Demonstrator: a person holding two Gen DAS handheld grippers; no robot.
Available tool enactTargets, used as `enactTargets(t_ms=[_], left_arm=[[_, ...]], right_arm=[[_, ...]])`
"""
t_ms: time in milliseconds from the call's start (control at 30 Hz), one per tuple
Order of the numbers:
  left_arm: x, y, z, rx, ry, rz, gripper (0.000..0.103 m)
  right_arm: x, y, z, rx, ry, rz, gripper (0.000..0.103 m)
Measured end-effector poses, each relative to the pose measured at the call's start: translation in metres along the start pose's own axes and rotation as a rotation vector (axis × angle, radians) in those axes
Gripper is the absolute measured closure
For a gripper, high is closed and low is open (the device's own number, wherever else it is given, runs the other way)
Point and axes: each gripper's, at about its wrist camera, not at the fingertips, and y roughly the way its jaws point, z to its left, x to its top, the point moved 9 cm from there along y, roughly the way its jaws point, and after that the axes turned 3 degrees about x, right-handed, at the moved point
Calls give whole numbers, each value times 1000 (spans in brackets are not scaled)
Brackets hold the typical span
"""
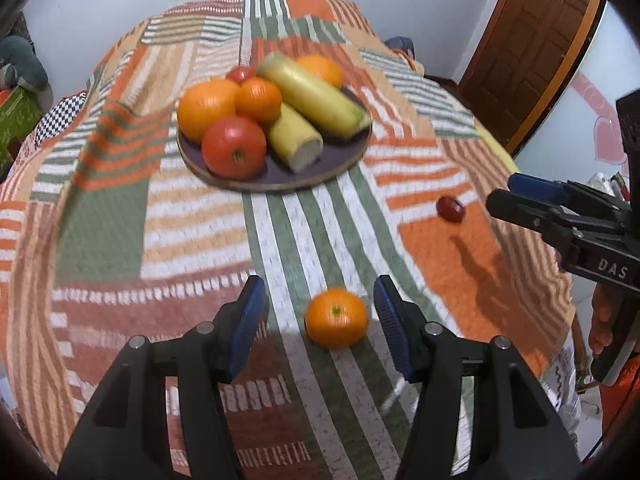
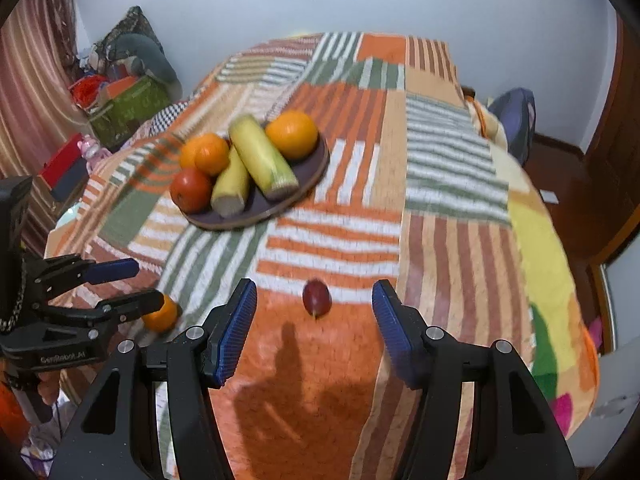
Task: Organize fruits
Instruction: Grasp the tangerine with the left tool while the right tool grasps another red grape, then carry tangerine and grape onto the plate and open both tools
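A dark round plate (image 1: 344, 160) on the striped cloth holds several oranges, a red tomato (image 1: 234, 146) and two corn cobs (image 1: 316, 96). A loose orange (image 1: 337, 317) lies on the cloth just ahead of my open left gripper (image 1: 320, 312), between its fingers. A small dark red fruit (image 2: 317, 297) lies just ahead of my open right gripper (image 2: 316, 308). The left wrist view shows that red fruit (image 1: 451, 209) and the right gripper (image 1: 516, 196) at the right. The right wrist view shows the plate (image 2: 312, 172), the loose orange (image 2: 161, 315) and the left gripper (image 2: 132, 284) at the left.
The striped patchwork cloth (image 1: 120, 220) covers the whole surface and drops off at the edges. Boxes and clutter (image 2: 124, 100) stand on the floor at the far left. A wooden door (image 1: 532, 52) is at the far right.
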Motion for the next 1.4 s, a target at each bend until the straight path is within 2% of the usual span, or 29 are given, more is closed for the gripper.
enactTargets(t_ms=[100,233,300,433,600,900,1200,1400], left_arm=[[-8,9,-1,-5,-3,16,47],[-14,15,0,-30,-27,28,48],[-15,14,-2,-22,-11,19,54],[-15,13,-9,-53,12,14,68],[-14,11,-11,-50,21,13,68],[13,-7,8,-32,-12,-50,69],[61,-28,25,-9,-28,-145,69],[89,-29,36,3,-32,-184,69]], right_arm=[[-10,12,-1,6,11,26,47],[-17,26,-2,10,17,54,59],[-19,33,-4,12,23,63,63],[-19,41,-8,16,37,67,72],[-19,43,-5,36,23,66,86],[-9,36,3,64,18,32,86],[27,20,23,114,-7,-52,86],[53,26,37,135,-36,-81,86]])
